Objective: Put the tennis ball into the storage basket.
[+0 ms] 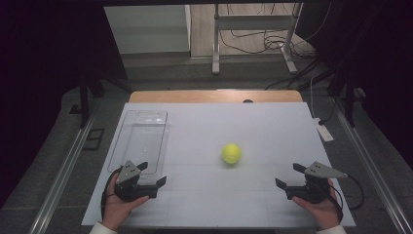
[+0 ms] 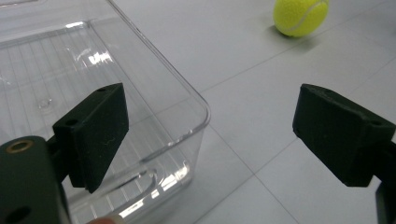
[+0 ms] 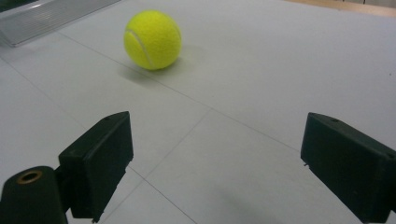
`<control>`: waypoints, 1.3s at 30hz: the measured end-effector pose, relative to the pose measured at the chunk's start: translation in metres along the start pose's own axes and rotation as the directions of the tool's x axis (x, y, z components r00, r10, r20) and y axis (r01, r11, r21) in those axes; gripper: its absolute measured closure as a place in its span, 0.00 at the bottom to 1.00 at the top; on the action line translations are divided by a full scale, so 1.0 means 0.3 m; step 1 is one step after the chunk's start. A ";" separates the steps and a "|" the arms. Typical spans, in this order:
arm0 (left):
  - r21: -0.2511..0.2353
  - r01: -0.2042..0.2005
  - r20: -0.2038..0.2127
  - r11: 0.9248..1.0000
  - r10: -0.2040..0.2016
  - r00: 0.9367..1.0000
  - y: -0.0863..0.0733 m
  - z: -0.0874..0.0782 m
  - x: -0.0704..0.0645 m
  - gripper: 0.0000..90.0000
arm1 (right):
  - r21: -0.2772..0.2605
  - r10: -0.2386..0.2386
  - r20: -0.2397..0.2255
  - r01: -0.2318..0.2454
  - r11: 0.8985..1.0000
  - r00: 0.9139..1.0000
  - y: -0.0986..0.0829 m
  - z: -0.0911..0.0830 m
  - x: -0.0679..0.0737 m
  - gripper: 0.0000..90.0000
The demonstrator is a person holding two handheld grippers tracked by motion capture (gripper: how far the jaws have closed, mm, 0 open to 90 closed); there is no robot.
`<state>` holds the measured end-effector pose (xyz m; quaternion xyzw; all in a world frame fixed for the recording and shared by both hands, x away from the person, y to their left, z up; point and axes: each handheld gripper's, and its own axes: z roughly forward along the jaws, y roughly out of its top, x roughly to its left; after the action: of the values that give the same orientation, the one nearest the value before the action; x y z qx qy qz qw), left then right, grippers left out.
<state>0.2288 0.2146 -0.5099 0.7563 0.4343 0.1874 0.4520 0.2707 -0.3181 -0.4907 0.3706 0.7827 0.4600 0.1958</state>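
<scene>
Nearest the table's front edge, the left gripper (image 1: 152,173) rests with its jaws spread wide and holding nothing, one jaw over the near corner of the clear plastic tray (image 1: 127,141). The right gripper (image 1: 289,175) sits near the front right corner, jaws likewise wide apart and empty. Between and beyond them lies bare white table surface (image 1: 204,195). Farther in, the yellow tennis ball (image 1: 231,153) stands alone mid-table, well apart from the tray's right rim and from both grippers

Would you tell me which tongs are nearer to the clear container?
Left. The left tongs sit at the clear container's near corner; the right tongs are far across the mat.
</scene>
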 end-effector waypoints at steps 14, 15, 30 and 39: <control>0.000 -0.014 -0.013 1.000 0.014 1.000 0.003 -0.006 -0.012 0.13 | 0.001 -0.011 -0.018 0.011 1.000 1.000 0.005 0.018 0.003 0.11; -0.001 -0.009 -0.011 1.000 0.009 1.000 0.003 -0.007 -0.009 0.13 | 0.002 -0.014 -0.018 0.014 1.000 1.000 0.006 0.019 0.004 0.11; 0.004 -0.003 -0.015 1.000 0.003 1.000 0.022 0.011 -0.014 0.13 | 0.006 0.002 -0.034 -0.001 1.000 0.999 -0.005 0.025 -0.008 0.11; -0.009 0.019 -0.004 1.000 -0.019 1.000 0.040 0.012 -0.013 0.13 | 0.001 0.022 -0.043 -0.022 1.000 0.999 -0.004 0.025 -0.012 0.12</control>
<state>0.2350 0.2071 -0.5011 0.7498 0.4415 0.1866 0.4561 0.2773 -0.3170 -0.4957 0.3691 0.7828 0.4699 0.1737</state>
